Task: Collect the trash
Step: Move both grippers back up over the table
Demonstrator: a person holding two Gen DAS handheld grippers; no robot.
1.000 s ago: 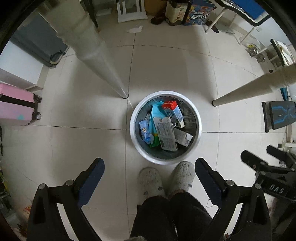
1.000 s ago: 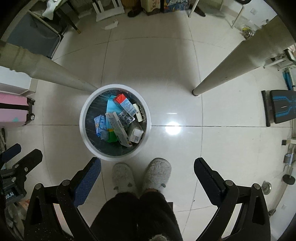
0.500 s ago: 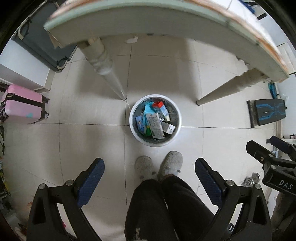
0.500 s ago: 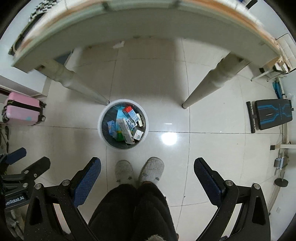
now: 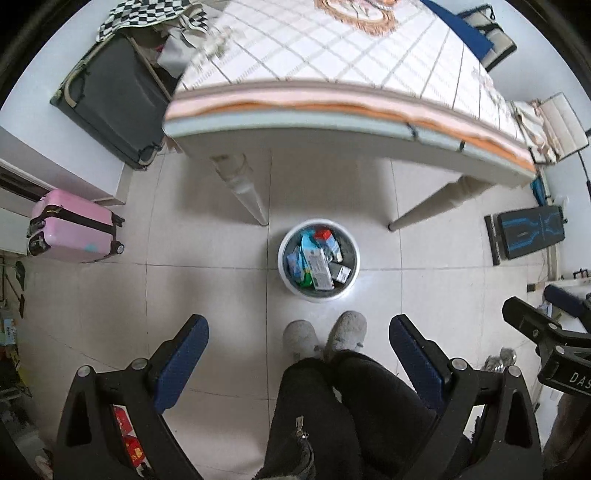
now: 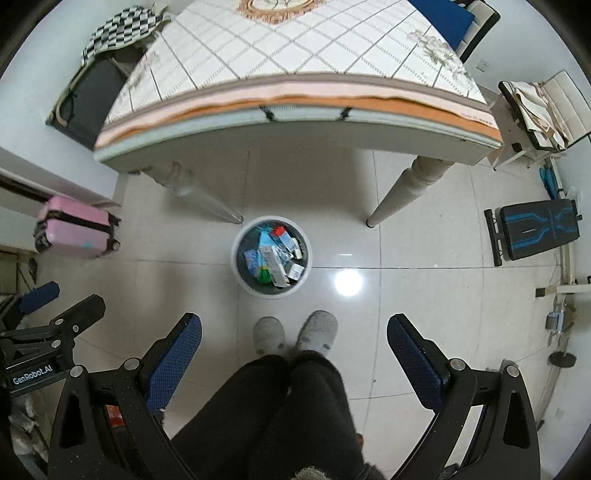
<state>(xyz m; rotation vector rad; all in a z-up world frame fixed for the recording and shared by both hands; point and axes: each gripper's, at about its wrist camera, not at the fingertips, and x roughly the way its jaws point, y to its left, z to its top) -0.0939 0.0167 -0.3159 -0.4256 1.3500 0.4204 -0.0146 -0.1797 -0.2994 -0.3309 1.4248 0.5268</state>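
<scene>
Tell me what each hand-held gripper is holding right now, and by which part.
Nothing. The left hand-held gripper and the right hand-held gripper are both open and empty; the trash sits in the bin on the floor.

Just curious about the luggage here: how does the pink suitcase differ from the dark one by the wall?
The pink suitcase is glossy and hard-shelled; the dark suitcase is matte grey. The pink suitcase looks smaller and bears nothing, while a checkered cloth drapes over the dark suitcase's far end. Both rest on the floor left of the table.

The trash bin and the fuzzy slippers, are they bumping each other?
Apart. In the right wrist view, bare floor tile shows between the trash bin and the grey slippers; the left wrist view shows the same gap.
</scene>
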